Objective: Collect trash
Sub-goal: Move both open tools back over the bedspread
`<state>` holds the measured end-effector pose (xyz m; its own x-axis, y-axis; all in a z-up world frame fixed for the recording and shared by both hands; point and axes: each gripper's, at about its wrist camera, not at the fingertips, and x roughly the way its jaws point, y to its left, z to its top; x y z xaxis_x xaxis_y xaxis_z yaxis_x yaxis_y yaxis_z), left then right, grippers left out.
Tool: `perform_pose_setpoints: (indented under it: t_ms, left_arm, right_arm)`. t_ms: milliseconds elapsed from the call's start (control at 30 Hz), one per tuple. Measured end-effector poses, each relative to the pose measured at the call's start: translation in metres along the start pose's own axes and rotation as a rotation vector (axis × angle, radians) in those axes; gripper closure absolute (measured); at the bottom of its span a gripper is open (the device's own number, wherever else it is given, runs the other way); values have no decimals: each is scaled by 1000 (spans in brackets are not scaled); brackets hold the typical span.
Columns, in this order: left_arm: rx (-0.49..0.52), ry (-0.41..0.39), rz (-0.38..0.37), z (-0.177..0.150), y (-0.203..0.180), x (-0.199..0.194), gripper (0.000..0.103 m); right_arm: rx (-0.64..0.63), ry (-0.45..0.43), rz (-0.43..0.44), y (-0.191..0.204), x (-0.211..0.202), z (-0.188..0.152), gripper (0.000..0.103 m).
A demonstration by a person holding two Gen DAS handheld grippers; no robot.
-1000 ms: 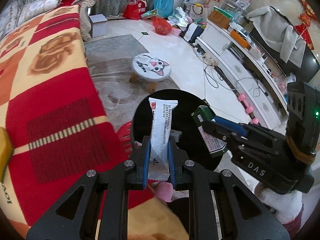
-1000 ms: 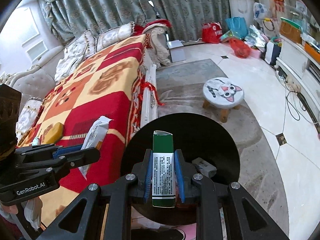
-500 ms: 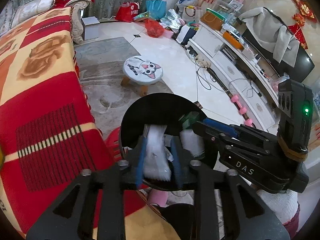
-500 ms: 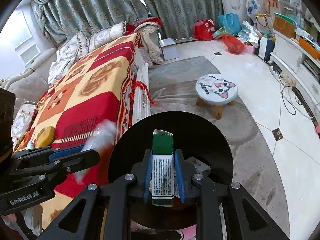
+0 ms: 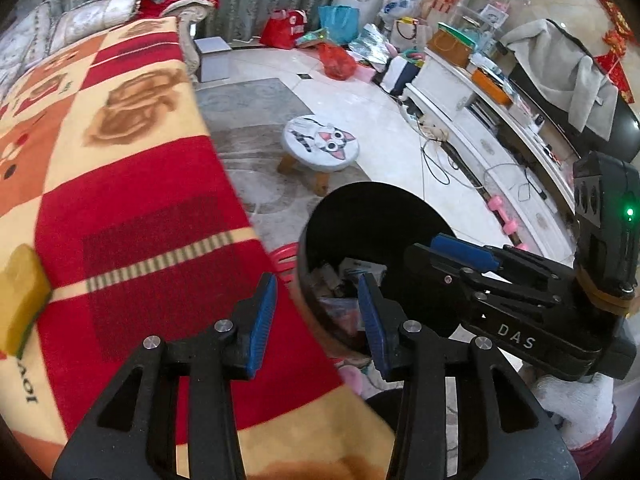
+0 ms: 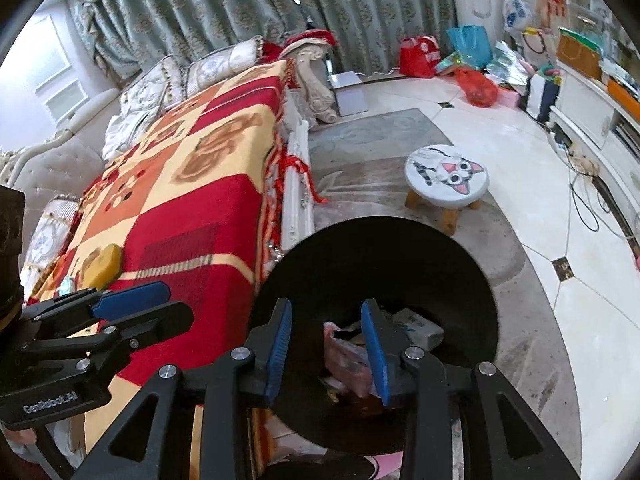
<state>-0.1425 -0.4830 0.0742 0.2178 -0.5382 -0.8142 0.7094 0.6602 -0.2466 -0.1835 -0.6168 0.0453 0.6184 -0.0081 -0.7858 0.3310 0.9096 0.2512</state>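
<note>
From the left wrist view, the left gripper (image 5: 316, 316) is spread wide and holds nothing; its blue pads (image 5: 262, 316) frame the near rim of a black trash bin (image 5: 372, 216), which sits just ahead and slightly right of the fingers. Wrappers and small boxes (image 5: 352, 276) lie inside it. Far left of the fingers, a yellow sponge (image 5: 20, 296) rests on the red patterned blanket (image 5: 132, 208). From the right wrist view, the right gripper (image 6: 326, 344) is likewise parted and empty, directly above the bin's mouth, with pink packaging (image 6: 348, 360) between and below the fingers. To do this step well, lift both grippers straight up, clear of the rim, before swinging left toward the blanket.
</note>
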Motion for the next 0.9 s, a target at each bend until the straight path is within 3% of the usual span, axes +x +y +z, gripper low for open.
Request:
perform_pose_setpoints:
  t_ms: [200, 633, 900]
  left_arm:
    - [-15, -24, 80, -12, 28, -21, 63]
    - [-154, -48, 210, -45, 116, -64, 63]
    - [-237, -57, 268, -69, 169, -88, 63]
  right_arm:
    - [-53, 7, 31, 37, 3, 1, 64]
    - [-212, 82, 114, 133, 36, -5, 62]
    - [-315, 132, 163, 193, 59, -12, 53]
